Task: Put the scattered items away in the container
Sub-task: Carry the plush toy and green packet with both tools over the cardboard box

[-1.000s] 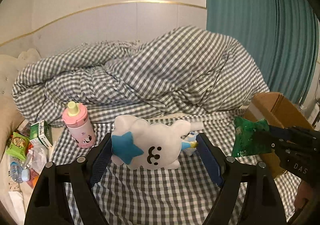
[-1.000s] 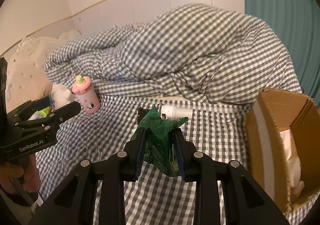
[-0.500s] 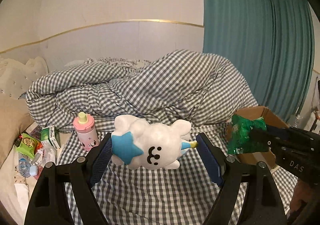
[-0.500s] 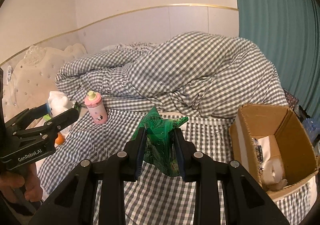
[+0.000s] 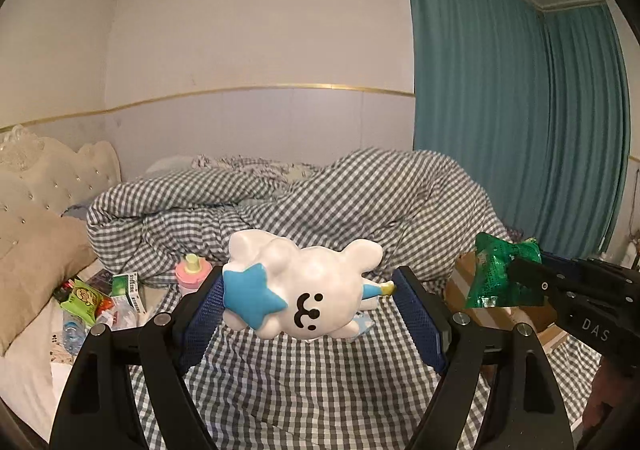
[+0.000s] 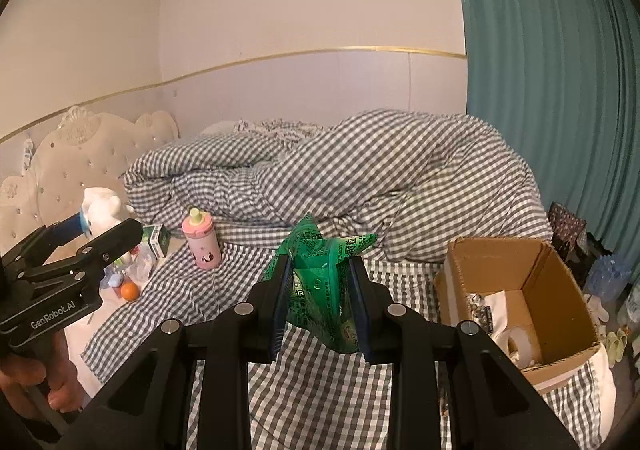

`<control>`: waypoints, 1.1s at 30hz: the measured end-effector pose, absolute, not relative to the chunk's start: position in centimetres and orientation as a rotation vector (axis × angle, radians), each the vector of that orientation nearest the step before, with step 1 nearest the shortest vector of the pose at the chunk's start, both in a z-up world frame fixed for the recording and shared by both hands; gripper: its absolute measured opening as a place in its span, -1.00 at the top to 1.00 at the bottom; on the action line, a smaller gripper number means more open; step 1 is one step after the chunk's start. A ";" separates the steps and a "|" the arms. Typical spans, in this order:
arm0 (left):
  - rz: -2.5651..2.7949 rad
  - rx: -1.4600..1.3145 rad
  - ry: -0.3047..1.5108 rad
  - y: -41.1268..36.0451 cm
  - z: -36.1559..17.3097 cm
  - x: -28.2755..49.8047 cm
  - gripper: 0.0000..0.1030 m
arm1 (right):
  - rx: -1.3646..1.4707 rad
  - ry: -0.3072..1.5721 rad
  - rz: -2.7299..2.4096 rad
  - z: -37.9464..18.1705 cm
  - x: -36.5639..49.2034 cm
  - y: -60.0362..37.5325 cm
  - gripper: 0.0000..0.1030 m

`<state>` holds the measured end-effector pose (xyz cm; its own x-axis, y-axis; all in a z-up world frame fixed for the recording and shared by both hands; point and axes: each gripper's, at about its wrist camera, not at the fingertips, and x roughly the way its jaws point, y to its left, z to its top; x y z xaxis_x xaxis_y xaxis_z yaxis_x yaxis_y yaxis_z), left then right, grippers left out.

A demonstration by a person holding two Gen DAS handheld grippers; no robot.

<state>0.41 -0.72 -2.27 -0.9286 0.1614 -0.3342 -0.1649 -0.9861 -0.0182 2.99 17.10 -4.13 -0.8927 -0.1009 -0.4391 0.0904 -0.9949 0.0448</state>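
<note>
A white plush toy [image 5: 308, 290] with a blue star and a printed smile is held clamped between the blue pads of the left gripper [image 5: 310, 304], lifted clear of the checked bedsheet [image 5: 300, 390]. A crumpled green snack packet [image 6: 324, 282] is pinched between the narrowly set pads of the right gripper [image 6: 320, 300], likewise raised above the sheet. A cardboard box [image 6: 540, 274], open at the top and partly filled with pale items, is seen at the right edge of the bed, below and to the right of the packet. A pink baby bottle [image 6: 201, 244] is stood upright on the sheet near a heaped checked duvet [image 6: 360, 174]. Further loose items, among them an orange ball [image 6: 130, 291] and a green and white carton [image 6: 158, 240], are left lying by the cream headboard [image 6: 80, 154]. A teal curtain [image 6: 560, 90] is hung behind the box.
</note>
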 end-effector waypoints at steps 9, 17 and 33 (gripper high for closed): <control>2.930 -0.467 0.012 0.4 -1.3 2.1 -0.63 | 0.623 -0.047 -2.996 -3.1 5.4 18.0 0.47; 2.898 -0.454 -0.010 2.6 -1.4 2.2 -0.63 | 0.588 -0.062 -3.071 -2.4 6.9 20.7 0.47; 2.765 -0.437 -0.003 10.0 -2.3 1.1 -0.63 | 0.587 -0.056 -3.272 -1.2 9.3 28.7 0.47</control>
